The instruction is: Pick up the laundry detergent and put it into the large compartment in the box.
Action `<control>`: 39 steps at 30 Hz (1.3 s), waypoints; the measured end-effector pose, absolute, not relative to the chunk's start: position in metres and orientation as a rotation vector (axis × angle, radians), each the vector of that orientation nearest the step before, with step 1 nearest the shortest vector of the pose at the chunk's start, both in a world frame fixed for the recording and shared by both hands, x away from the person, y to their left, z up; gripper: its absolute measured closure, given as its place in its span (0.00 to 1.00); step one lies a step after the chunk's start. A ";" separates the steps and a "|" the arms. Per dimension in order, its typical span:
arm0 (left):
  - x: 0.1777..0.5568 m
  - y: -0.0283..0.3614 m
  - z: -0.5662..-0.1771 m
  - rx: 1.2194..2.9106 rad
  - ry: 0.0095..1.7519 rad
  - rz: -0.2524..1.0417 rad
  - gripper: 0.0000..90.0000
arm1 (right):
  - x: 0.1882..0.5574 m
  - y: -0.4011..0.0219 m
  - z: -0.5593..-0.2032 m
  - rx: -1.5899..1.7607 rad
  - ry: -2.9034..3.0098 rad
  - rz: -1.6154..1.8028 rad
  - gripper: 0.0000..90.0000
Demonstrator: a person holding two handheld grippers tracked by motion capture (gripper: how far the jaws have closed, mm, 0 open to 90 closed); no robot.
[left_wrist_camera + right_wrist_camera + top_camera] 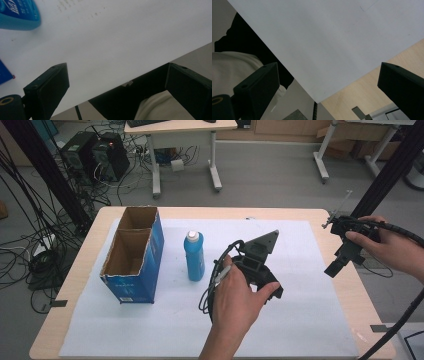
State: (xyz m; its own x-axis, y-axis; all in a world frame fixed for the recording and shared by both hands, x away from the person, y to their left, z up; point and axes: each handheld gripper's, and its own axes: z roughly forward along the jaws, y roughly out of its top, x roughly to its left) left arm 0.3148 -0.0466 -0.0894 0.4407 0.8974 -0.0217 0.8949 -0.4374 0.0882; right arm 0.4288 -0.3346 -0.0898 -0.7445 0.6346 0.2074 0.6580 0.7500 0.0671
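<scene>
Bottle (194, 256) upright mid-desk beside open box (134, 254). Left gripper (115, 82) jaws wide, empty; right gripper (328, 82) same, held at right edge. Bottle best approached low, square-on, probably.

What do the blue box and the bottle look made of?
Blue box: corrugated cardboard, likely; raw brown inside, printed blue outside, torn top edges. Bottle: looks like plastic, smooth blue body with slight sheen, white cap; could be a printed sleeve.

Both grippers are showing matte black, blocky jaws (a screw hole in each tip); the left gripper (257, 270) is carrying a grey three-cornered plate (265, 241).
</scene>
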 end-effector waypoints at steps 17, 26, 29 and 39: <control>0.325 -0.016 -0.028 2.492 1.686 0.177 0.06 | 0.429 -0.330 -0.090 -1.031 -2.773 -0.186 0.04; 0.345 0.007 -0.009 2.424 1.760 0.210 0.06 | 0.432 -0.329 -0.093 -1.027 -2.769 -0.180 0.04; 0.355 0.015 -0.007 2.403 1.791 0.210 0.06 | 0.434 -0.329 -0.093 -1.025 -2.770 -0.178 0.04; 0.390 0.035 -0.014 2.344 1.887 0.203 0.06 | 0.438 -0.329 -0.095 -1.033 -2.763 -0.172 0.04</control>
State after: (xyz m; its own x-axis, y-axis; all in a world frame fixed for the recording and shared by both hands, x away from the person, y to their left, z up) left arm 0.3903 0.0351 -0.0142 0.2113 0.9771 0.0262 0.9602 -0.2125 0.1811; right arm 0.4381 -0.3293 -0.0950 -0.7402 0.6375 0.2139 0.6591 0.7508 0.0431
